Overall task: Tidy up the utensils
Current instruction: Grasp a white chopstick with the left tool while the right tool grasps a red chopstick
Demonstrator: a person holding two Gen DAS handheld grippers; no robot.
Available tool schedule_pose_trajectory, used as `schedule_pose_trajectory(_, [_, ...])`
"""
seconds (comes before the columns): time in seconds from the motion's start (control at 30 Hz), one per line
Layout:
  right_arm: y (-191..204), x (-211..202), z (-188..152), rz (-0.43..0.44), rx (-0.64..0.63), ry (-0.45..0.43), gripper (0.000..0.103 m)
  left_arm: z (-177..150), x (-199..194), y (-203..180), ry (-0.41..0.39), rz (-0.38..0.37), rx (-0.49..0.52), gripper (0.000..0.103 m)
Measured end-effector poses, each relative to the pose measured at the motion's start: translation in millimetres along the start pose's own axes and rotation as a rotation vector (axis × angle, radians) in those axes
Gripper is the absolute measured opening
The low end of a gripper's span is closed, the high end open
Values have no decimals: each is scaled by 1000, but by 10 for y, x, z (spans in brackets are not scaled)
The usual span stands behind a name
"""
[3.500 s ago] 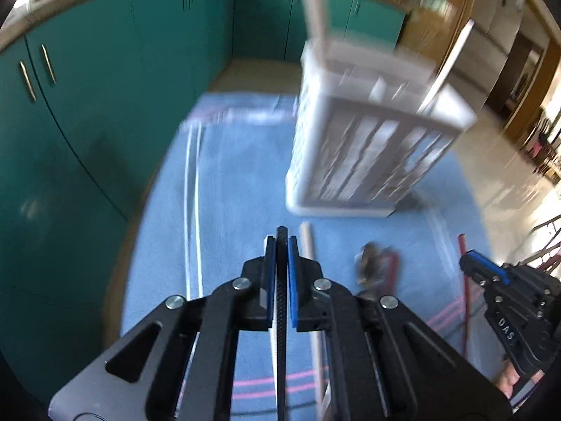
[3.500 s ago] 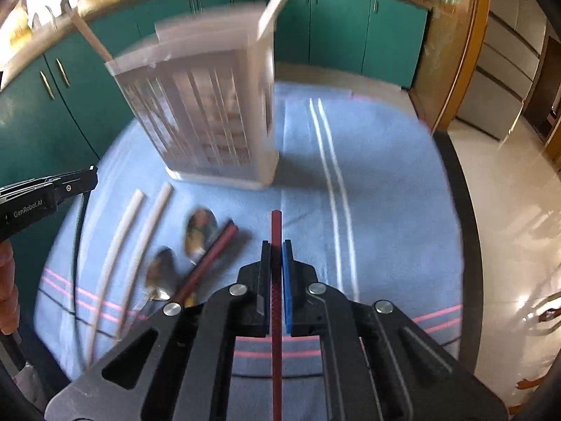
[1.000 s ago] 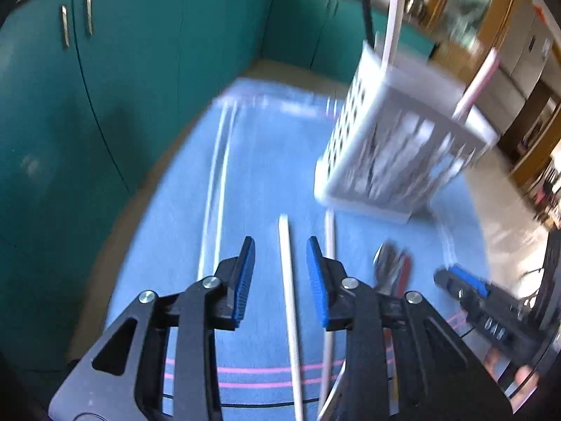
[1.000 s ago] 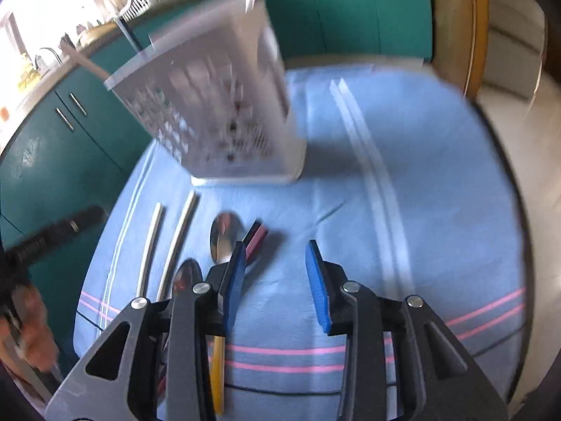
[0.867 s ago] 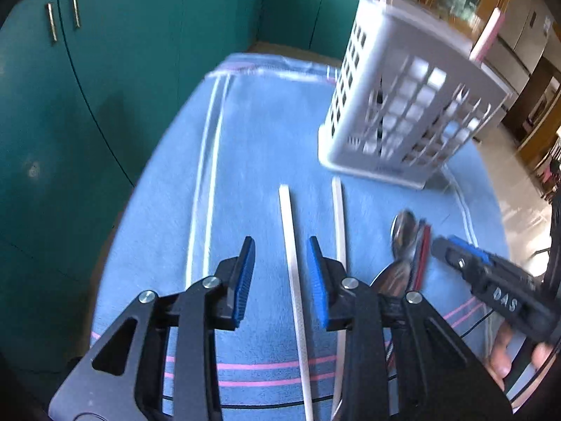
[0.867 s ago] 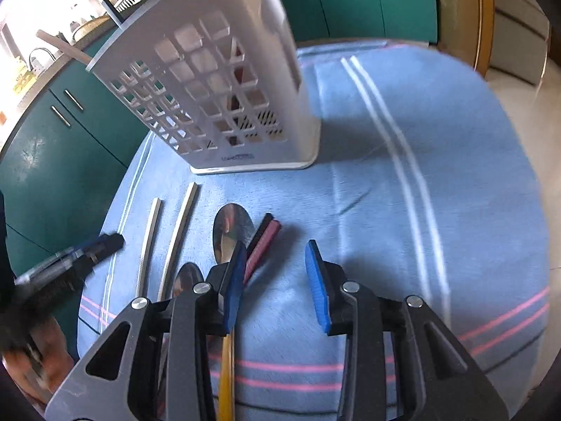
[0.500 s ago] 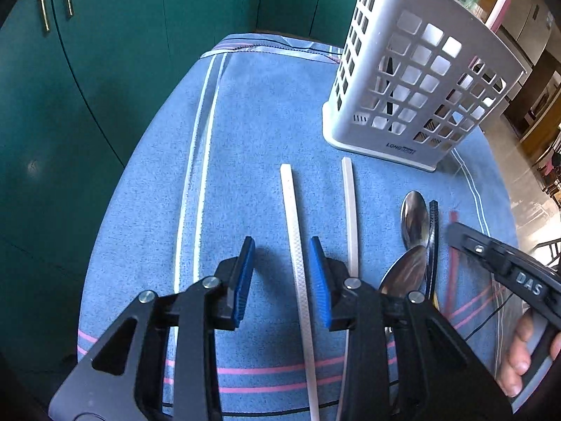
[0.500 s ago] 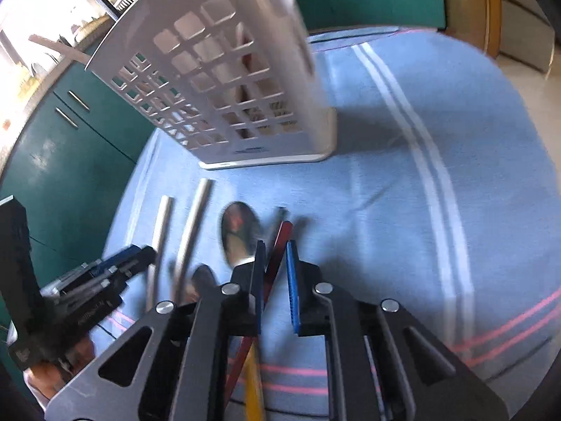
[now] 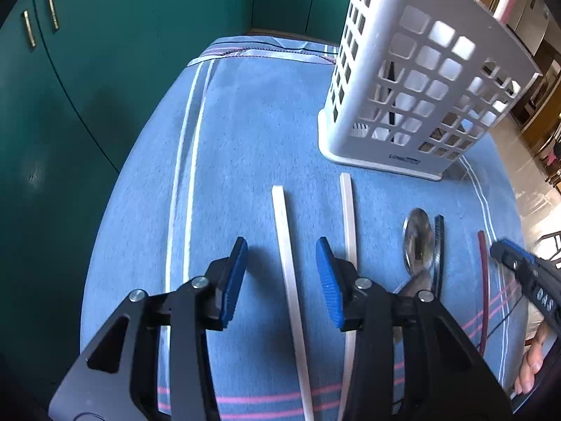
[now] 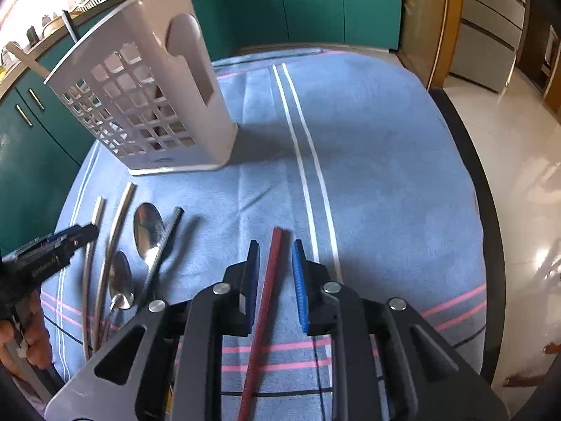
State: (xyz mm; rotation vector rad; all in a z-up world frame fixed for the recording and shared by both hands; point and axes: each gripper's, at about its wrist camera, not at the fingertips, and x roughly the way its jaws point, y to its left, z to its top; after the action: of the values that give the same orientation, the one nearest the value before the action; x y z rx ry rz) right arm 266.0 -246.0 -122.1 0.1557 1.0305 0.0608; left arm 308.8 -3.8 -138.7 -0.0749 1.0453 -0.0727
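My left gripper (image 9: 280, 277) points down at the blue cloth, its jaws opening around a white chopstick (image 9: 287, 273) whose sides the pads do not touch. A second white chopstick (image 9: 349, 217) lies just right of it, then two spoons (image 9: 417, 238) and a black chopstick (image 9: 438, 245). My right gripper (image 10: 275, 277) has its jaws opening, with a red chopstick (image 10: 268, 280) lying loose between them on the cloth. The white slotted utensil basket (image 10: 147, 105) stands upright behind everything.
The basket (image 9: 420, 98) holds several sticks that poke out of its top. Teal cabinets (image 9: 87, 87) stand to the left and behind. The dark table edge (image 10: 487, 245) and a glossy tiled floor lie to the right. A hand (image 10: 31, 333) holds the left gripper.
The left gripper came lower over the white chopstick and its jaws widened. The right gripper shut on the red chopstick, drew it right, away from the spoons, then parted its jaws.
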Motion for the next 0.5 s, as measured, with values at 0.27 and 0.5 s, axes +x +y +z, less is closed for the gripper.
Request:
schedule_pose_trajectory(0.27, [13,130,-72,-85,-35,17,37,144,121,-73,-2,40,10,47])
schedule_pose_trajectory(0.5, [122,177,-101,-135,-86,1,38,169,161,-137,1,73,54,51])
